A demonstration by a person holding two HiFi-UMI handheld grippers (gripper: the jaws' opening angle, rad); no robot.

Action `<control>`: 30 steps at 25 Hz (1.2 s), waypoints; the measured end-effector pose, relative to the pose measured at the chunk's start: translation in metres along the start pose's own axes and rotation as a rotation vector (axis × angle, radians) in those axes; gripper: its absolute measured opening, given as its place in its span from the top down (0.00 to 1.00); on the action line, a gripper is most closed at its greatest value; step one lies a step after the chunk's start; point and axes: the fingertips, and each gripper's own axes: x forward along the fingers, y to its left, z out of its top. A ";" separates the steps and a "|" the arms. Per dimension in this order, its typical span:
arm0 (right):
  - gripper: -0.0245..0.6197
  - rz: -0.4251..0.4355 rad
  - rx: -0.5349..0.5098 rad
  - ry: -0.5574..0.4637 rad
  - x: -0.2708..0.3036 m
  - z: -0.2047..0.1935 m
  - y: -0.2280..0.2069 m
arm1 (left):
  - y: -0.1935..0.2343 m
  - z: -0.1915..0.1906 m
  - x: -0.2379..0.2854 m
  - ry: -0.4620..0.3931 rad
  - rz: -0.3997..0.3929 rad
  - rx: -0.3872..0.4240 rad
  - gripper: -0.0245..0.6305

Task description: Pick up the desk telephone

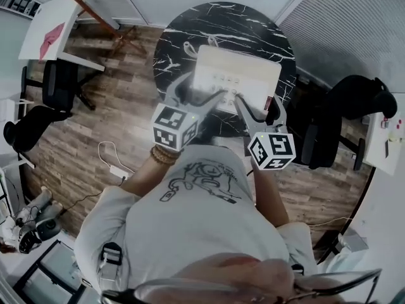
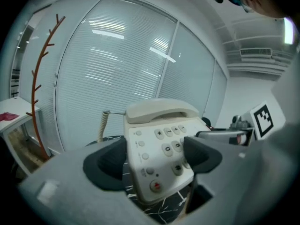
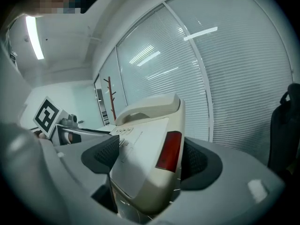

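Observation:
The cream desk telephone (image 1: 235,76) is over the round black marble table (image 1: 174,46), its handset (image 2: 161,109) resting on the cradle. My left gripper (image 1: 214,97) is shut on the phone's near left corner, with the keypad (image 2: 169,146) between its dark pads. My right gripper (image 1: 242,104) is shut on the near right corner, where a red panel (image 3: 171,150) shows on the phone's side. In the left gripper view the phone's near edge is tilted up and marble shows beneath it. A coiled cord (image 2: 102,124) hangs behind the phone.
Black office chairs stand left (image 1: 58,84) and right (image 1: 354,100) of the table. A white desk (image 1: 54,27) is at the far left. A cable with an adapter (image 1: 118,170) lies on the wood floor. A red-brown coat stand (image 2: 43,69) rises by the blinds.

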 end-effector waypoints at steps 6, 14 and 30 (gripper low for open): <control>0.35 -0.001 -0.024 -0.041 -0.009 0.027 0.007 | -0.008 0.027 -0.010 -0.039 -0.002 0.025 0.37; 0.35 -0.001 -0.044 -0.074 -0.015 0.047 0.011 | -0.014 0.045 -0.016 -0.072 -0.002 0.029 0.37; 0.36 -0.005 -0.035 -0.075 -0.010 0.045 0.011 | -0.009 0.043 -0.014 -0.064 0.005 0.029 0.37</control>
